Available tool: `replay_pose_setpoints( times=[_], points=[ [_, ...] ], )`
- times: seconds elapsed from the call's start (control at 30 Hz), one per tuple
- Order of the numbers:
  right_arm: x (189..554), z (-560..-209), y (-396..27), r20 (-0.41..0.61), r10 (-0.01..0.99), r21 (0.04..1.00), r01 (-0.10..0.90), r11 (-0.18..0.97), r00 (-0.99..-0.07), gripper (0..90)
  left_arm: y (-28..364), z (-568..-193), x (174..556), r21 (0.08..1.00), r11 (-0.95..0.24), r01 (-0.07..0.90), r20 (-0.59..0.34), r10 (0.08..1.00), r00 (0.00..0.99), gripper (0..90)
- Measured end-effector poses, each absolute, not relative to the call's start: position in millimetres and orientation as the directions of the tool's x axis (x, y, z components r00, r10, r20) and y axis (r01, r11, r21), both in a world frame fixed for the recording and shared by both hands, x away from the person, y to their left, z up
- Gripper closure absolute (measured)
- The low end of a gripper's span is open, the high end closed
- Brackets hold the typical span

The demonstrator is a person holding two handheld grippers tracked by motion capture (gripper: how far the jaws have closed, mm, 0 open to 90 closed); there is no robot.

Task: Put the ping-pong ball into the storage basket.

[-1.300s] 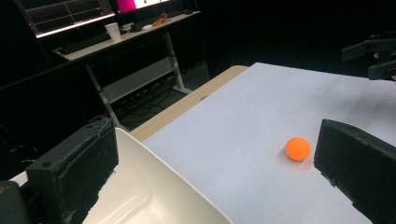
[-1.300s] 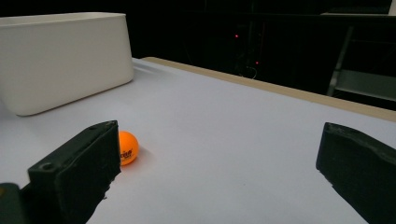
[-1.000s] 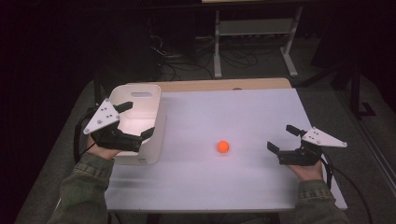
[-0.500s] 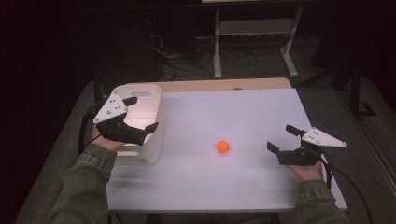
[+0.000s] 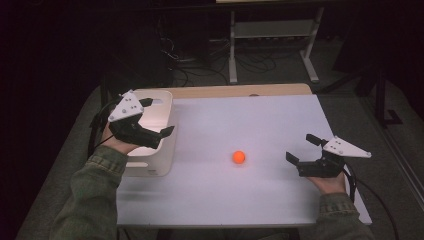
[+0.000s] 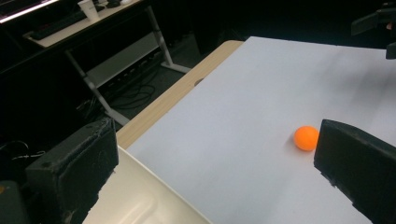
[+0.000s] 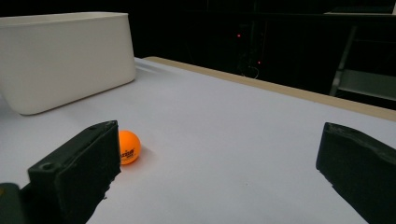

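An orange ball (image 5: pixel 239 157) rests on the white table top (image 5: pixel 260 120), roughly midway between my two grippers. A white bin (image 5: pixel 164 150) stands at the table's left edge. My left gripper (image 5: pixel 161 117) hovers above the bin, open and holding nothing. In the left gripper view its wide-apart jaws (image 6: pixel 215 140) frame the ball (image 6: pixel 306 138) and the bin's rim (image 6: pixel 154 186). My right gripper (image 5: pixel 300 148) sits low near the right edge, open and empty. The right gripper view has the ball (image 7: pixel 128 147) beside one jaw of this gripper (image 7: pixel 222 144), and the bin (image 7: pixel 65 56) beyond.
A wooden strip (image 5: pixel 235 91) borders the table's far side. Beyond it, on the dark floor, stand a metal rack (image 5: pixel 272 30) and loose cables (image 5: pixel 195 60). A desk with a cup (image 6: pixel 88 8) appears in the left gripper view. The other gripper (image 6: pixel 380 28) shows at that view's top right.
My left gripper has lifted over the bin and drifted away from the person and slightly right, staying open. The right gripper and the ball have kept still.
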State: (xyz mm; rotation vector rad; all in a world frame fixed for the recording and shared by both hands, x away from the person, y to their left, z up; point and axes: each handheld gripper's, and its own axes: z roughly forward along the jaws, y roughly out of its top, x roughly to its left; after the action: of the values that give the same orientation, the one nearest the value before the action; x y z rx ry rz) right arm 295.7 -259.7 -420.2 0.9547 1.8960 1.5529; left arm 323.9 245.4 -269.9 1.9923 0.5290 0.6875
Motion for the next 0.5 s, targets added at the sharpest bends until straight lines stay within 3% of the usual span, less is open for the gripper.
replay_pose_setpoints(
  times=[0.5],
  points=[
    [296,-420,-260,0.045,0.778,0.975,0.196,0.102,-0.627,0.0,226,-264,337,0.842,-0.532,0.091,0.271,0.563,0.781,0.0]
  ],
)
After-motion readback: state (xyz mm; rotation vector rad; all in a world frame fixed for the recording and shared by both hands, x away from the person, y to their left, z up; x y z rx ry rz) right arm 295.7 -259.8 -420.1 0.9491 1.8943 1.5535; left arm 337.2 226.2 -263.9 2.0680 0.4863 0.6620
